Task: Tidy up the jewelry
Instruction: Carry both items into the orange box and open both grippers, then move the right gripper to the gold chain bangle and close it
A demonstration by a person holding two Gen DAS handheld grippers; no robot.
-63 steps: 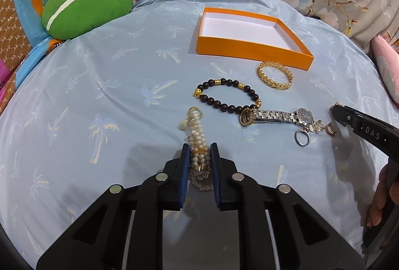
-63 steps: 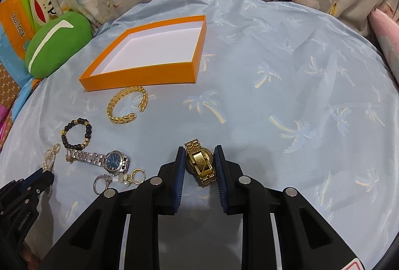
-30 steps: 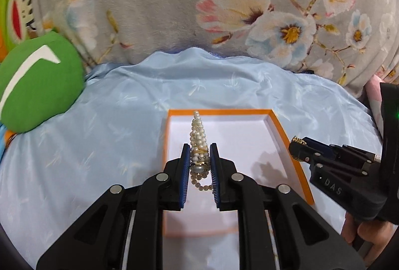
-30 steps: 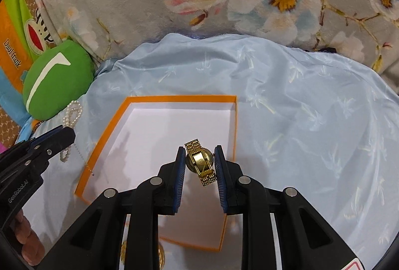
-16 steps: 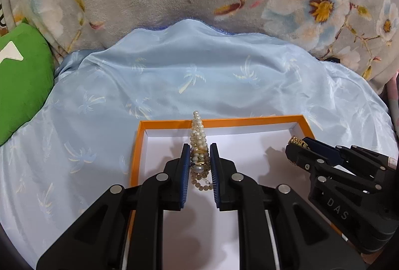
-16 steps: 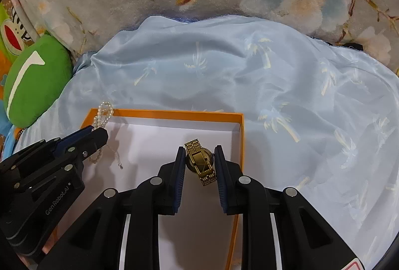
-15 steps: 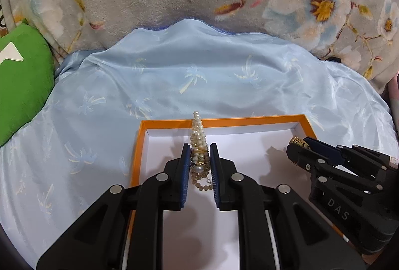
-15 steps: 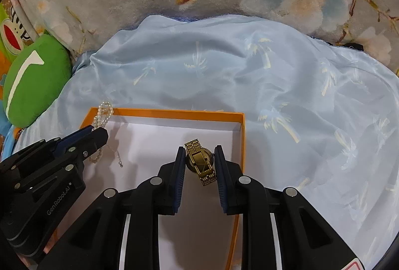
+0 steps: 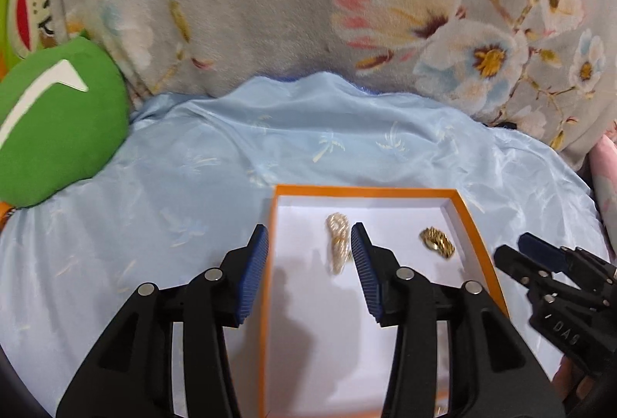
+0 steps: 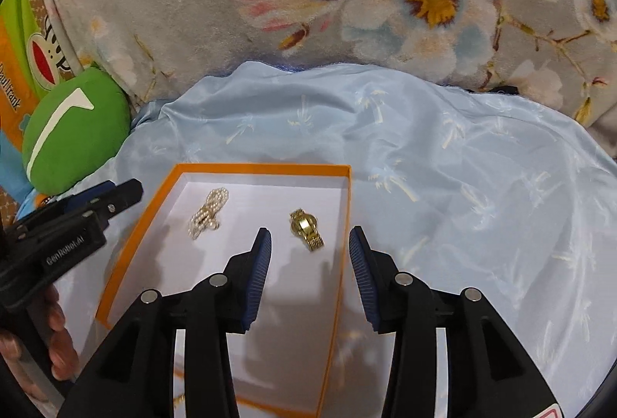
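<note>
An orange box (image 9: 468, 213) with a white inside lies on the light blue cloth; it also shows in the right wrist view (image 10: 266, 169). A pearl bracelet (image 9: 337, 242) lies in its far left part, seen in the right wrist view too (image 10: 207, 211). A gold watch (image 9: 436, 242) lies in its far right part, also in the right wrist view (image 10: 306, 228). My left gripper (image 9: 308, 238) is open and empty above the box's left wall. My right gripper (image 10: 310, 242) is open and empty above the box's right wall, and shows in the left wrist view (image 9: 540, 256).
A green cushion (image 9: 50, 132) lies at the far left, also in the right wrist view (image 10: 73, 132). A grey flowered blanket (image 9: 308, 13) rises behind the cloth. The light blue cloth (image 10: 482, 186) stretches to the right of the box.
Both grippers have opened. The pearl bracelet and the gold watch have dropped from the jaws and now lie on the box floor. Both grippers have drawn back and risen a little.
</note>
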